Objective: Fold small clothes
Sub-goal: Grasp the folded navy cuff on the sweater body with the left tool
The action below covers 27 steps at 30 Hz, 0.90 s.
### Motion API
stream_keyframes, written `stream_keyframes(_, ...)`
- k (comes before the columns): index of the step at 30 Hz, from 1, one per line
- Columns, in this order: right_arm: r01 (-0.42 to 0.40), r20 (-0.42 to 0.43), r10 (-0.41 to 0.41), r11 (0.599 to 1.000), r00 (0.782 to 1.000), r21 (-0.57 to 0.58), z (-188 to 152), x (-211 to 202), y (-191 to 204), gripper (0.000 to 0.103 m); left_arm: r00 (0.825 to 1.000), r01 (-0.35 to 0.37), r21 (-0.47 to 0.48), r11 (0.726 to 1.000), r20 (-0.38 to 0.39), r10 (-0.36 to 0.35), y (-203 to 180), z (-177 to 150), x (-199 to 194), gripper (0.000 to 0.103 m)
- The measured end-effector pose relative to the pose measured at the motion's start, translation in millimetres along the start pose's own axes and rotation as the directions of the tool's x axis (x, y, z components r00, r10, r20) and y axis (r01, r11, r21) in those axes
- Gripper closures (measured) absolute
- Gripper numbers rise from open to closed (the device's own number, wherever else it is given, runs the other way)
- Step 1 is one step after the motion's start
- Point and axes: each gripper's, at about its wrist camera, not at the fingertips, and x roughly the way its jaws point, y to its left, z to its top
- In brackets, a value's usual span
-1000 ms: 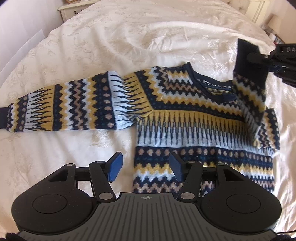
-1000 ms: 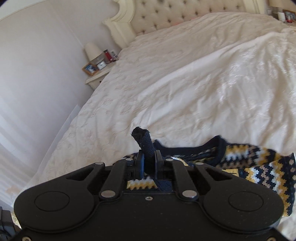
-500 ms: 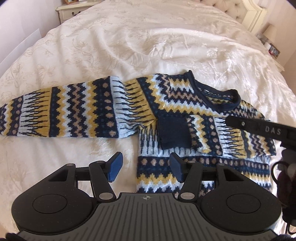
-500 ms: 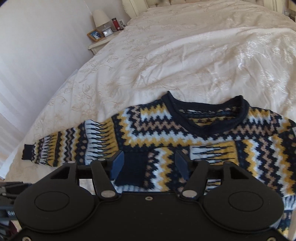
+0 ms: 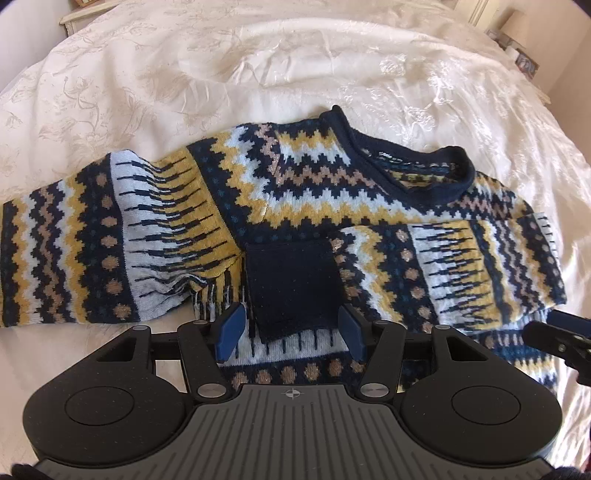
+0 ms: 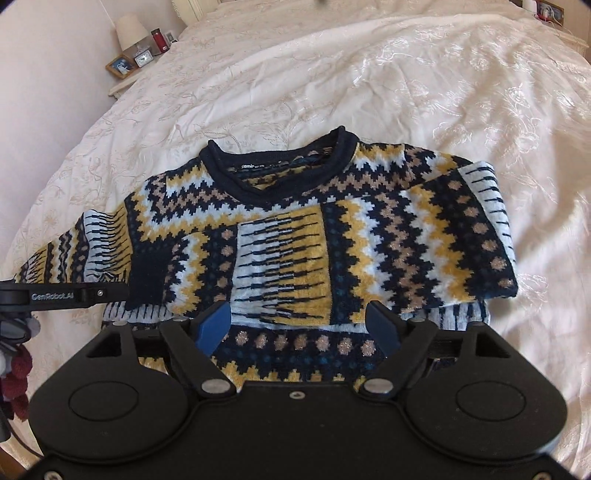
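Note:
A navy, yellow and white zigzag knit sweater (image 5: 306, 184) (image 6: 280, 206) lies flat on the bed, neck away from me. Its right sleeve (image 6: 332, 251) is folded across the chest, and the navy cuff (image 5: 291, 280) rests mid-chest. The left sleeve (image 5: 92, 240) stretches out flat to the left. My left gripper (image 5: 291, 328) is open, hovering just above the cuff with nothing between its blue pads. My right gripper (image 6: 297, 328) is open too, above the folded sleeve and the lower chest, holding nothing. Each gripper shows at the edge of the other's view.
The white embroidered bedspread (image 6: 369, 81) surrounds the sweater with wide room on all sides. A bedside table (image 6: 136, 62) with a lamp, clock and photo frame stands beyond the bed at far left. Another bedside lamp (image 5: 517, 22) shows at far right.
The right gripper carried the right sleeve's cuff over the chest, let it go and opened. Both grippers have since moved closer to the sweater; the left one now hovers over the cuff.

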Motion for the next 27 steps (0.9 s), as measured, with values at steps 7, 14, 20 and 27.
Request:
stream_keyframes(7,-0.024,-0.025,0.025,1.0,0.999,0.02,-1,13,-3,0.021,0.997,0.025,-0.076,0.997,-0.065,-0.03,14,8,33,0.049)
stream_keyframes(14,-0.032,-0.045,0.034,0.999,0.998,0.038,-2,22,-5,0.021,0.994,0.08,-0.164,0.983,-0.054,-0.09,23,12,41,0.049)
stream_keyframes(20,-0.027,-0.059,0.03,0.998,0.998,0.052,-6,22,-10,0.021,0.996,0.089,-0.148,0.985,0.001,-0.09,26,9,29,0.09)
stream_keyframes(27,-0.018,-0.055,0.022,0.997,0.998,0.07,-8,19,-16,0.021,0.99,0.029,-0.037,0.999,0.14,-0.024,11,16,-16,0.093)
